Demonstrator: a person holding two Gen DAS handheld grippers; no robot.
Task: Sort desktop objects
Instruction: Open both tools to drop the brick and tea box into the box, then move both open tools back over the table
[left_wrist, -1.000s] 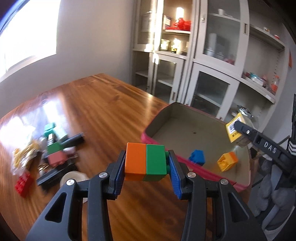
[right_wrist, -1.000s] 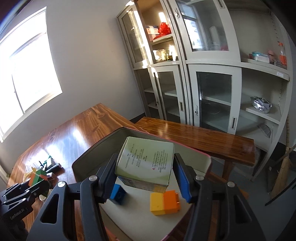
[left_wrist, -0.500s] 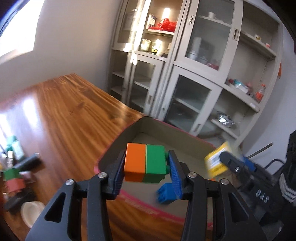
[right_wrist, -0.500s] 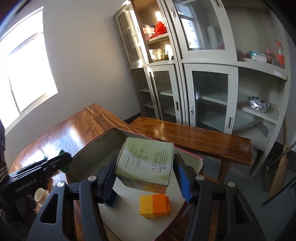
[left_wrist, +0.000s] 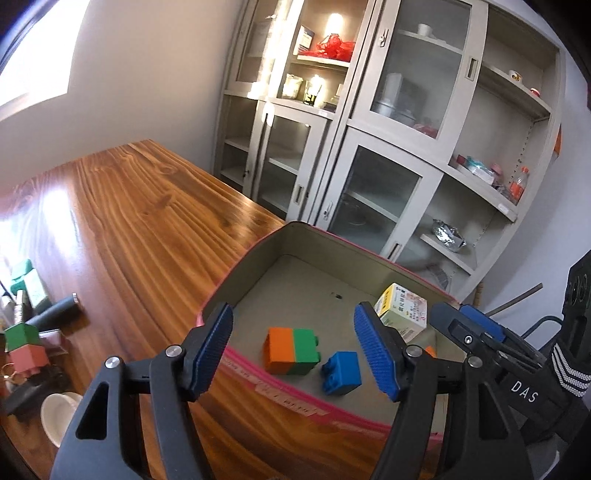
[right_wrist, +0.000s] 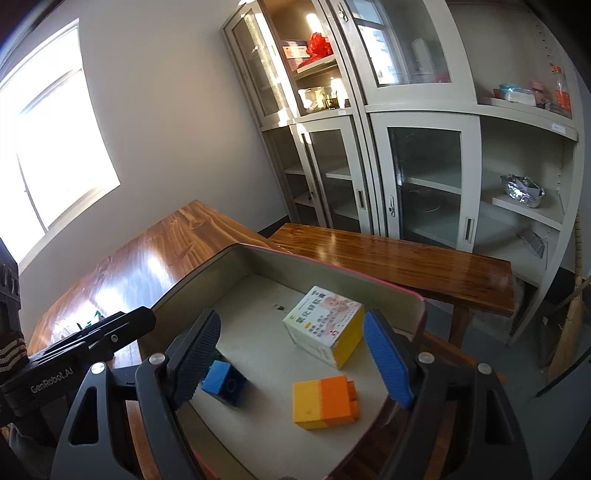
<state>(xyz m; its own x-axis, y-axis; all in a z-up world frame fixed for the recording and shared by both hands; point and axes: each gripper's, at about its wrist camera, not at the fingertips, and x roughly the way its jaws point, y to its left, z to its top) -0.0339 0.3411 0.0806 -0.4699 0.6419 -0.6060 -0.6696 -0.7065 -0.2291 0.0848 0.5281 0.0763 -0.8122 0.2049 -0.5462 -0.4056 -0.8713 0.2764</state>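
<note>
Both my tongs have just been opening and stand wide, nothing between them. Left tongs over the box; orange-green brick lies inside, by the blue brick. Right tongs above the carton. Lift straight clear of the rim. Surface clutter past the box is cut off, unreadable.

The tin lies on the table, below both grippers. Inside it, a carton lies ahead of the right gripper, two blocks nearer.
</note>
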